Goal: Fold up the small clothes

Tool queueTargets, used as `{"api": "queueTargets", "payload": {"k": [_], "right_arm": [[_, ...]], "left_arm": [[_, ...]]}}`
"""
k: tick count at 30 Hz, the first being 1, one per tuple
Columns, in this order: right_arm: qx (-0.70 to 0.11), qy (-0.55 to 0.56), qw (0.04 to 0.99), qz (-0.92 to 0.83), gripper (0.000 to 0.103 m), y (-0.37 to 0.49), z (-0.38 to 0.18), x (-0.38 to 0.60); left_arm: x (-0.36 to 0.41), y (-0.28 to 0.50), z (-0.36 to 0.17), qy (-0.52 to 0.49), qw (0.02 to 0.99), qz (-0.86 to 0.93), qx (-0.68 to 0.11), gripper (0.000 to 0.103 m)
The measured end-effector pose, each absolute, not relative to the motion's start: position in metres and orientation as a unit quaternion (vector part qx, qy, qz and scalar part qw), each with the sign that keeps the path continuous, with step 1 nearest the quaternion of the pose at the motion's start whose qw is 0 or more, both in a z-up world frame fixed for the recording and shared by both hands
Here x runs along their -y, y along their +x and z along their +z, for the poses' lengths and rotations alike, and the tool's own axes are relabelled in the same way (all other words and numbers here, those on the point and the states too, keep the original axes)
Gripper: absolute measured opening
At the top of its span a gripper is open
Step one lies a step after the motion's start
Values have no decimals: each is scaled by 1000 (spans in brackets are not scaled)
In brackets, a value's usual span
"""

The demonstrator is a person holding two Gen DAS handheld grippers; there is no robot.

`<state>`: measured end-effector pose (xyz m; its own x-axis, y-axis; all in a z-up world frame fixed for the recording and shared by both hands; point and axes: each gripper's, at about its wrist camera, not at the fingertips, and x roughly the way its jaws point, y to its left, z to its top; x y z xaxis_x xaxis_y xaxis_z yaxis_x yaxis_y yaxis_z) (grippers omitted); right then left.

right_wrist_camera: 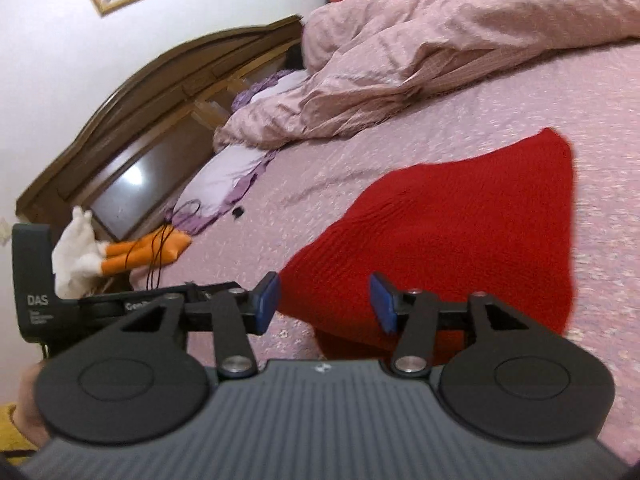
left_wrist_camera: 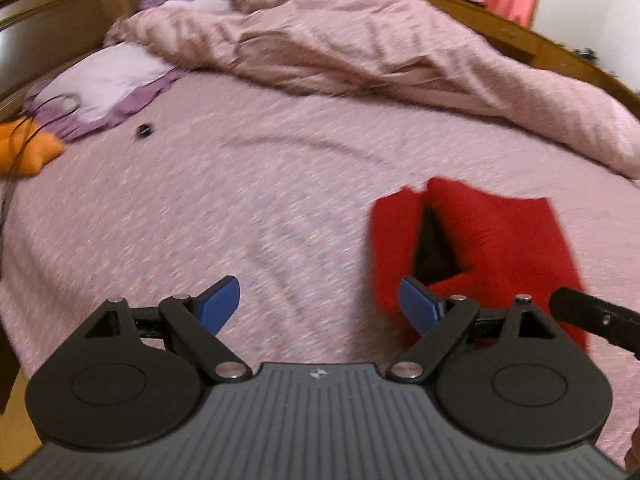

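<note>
A red knitted garment (left_wrist_camera: 500, 232) lies on the pink bedsheet (left_wrist_camera: 240, 208), folded over itself with a dark gap showing along its fold. In the left wrist view my left gripper (left_wrist_camera: 320, 300) hovers to the garment's left, jaws wide open with only sheet between them; its right pad (left_wrist_camera: 416, 308) overlaps the garment's near corner. In the right wrist view the garment (right_wrist_camera: 460, 232) spreads as a broad red shape. My right gripper (right_wrist_camera: 325, 298) is open over its near edge, with red cloth showing between the blue pads, which do not press on it.
A rumpled pink duvet (left_wrist_camera: 360, 40) fills the far side of the bed. A lilac pillow (left_wrist_camera: 108, 76), an orange and white plush toy (right_wrist_camera: 120, 256), a black cord (left_wrist_camera: 44, 112) and a small black object (left_wrist_camera: 143, 131) lie by the wooden headboard (right_wrist_camera: 140, 120).
</note>
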<state>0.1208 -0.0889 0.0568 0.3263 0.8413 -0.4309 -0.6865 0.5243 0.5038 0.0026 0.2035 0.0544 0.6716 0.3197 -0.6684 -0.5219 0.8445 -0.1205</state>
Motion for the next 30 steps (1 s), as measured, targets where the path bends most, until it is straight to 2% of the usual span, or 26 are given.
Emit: {"api": "queueTargets", "payload": {"k": [7,13,19,20,21,23,26,30], "right_arm": [[-321,173,835,411,55,136,60,137],[-337,207,859,326,56,160,36,164],[-379,222,857,271,56,182,4,168],[-383,224,855,269,56,185,1,168],[-386,228,852,269,56,187,-2,168],[-389,234,848,275,56,191,-5,164],[-388,244,842,286,56,197,-7,160],[-384,265,822,327,56,199,-4,156]], "left_arm": [[-178,39,66,-163,920,165,-317,90],[-158,81,57,-139,929,129,-317,87],[-161,106,34,-157,917,132,-342,63],[-162,107,31,-167,914,130,-345,55],[-164,107,27,-180,912,123,-347,41],[-167,105,24,-199,911,113,-343,27],[-166,95,29,-195,920,109,-322,21],[-173,71,43,-210,928,105,-291,20]]}}
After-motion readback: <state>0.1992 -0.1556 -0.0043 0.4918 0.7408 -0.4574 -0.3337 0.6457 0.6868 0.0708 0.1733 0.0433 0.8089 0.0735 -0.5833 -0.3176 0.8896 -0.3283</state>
